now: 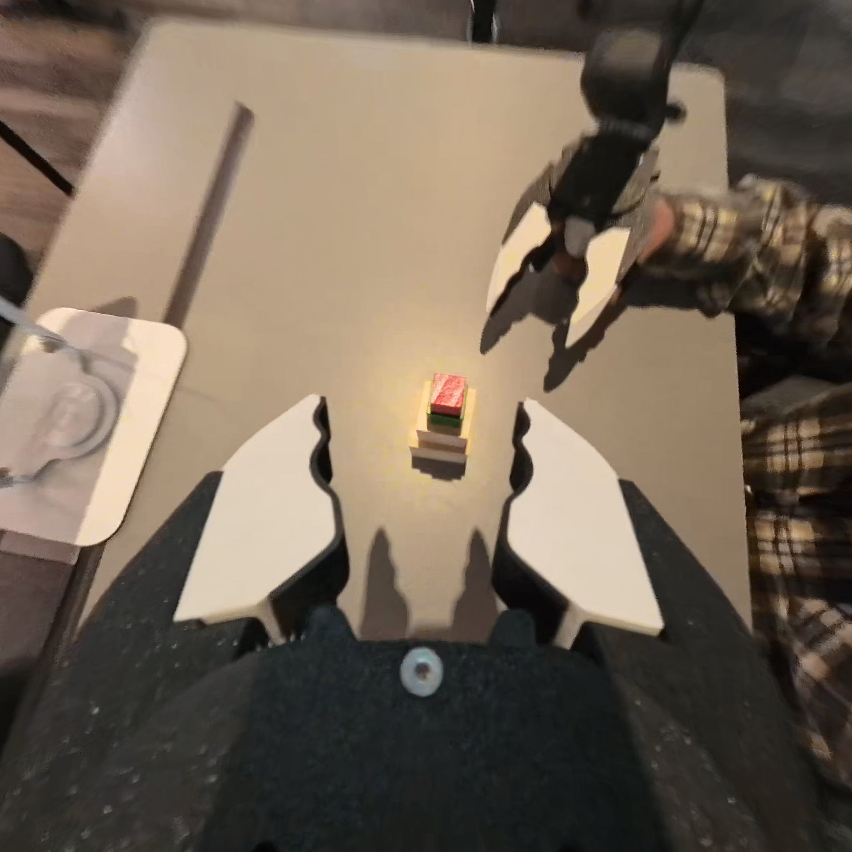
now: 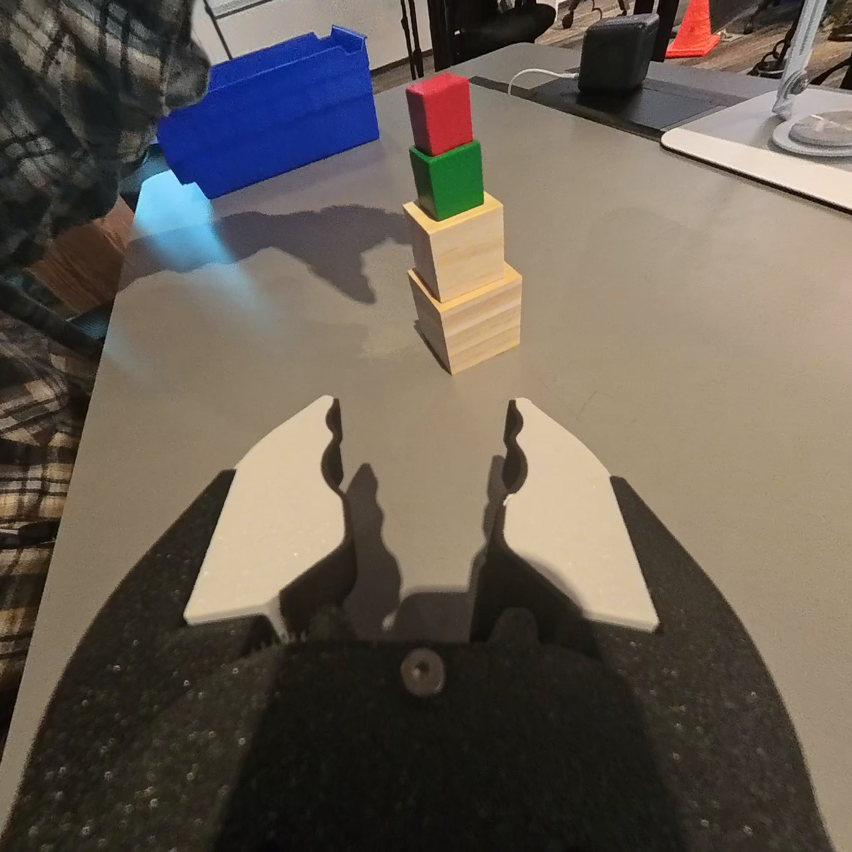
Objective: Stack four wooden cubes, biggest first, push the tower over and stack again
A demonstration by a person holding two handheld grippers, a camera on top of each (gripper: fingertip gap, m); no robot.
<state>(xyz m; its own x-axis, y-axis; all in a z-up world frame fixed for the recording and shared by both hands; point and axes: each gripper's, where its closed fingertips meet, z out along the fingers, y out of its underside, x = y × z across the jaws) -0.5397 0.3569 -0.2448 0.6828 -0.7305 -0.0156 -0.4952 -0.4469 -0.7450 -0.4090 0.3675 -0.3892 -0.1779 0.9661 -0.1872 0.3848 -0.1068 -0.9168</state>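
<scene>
We see the tower (image 2: 463, 221) standing mid-table (image 2: 645, 322): red cube (image 2: 440, 113) on green cube (image 2: 447, 180) on two plain wooden cubes (image 2: 465, 295). Our right tool (image 2: 424, 405) and left tool (image 1: 422, 405) both gape wide, empty, apart from it; a blue bin (image 2: 272, 115) sits behind

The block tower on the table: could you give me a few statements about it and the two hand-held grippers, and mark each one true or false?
1. The red block sits at the very top of the tower. True.
2. The green block rests directly on the table. False: it sits on the upper of two plain wooden blocks.
3. The right hand-held gripper is shut on a block. False: it is open, empty, short of the tower.
4. The left hand-held gripper is open. True.
5. A blue bin stands beyond the tower. True.
</scene>
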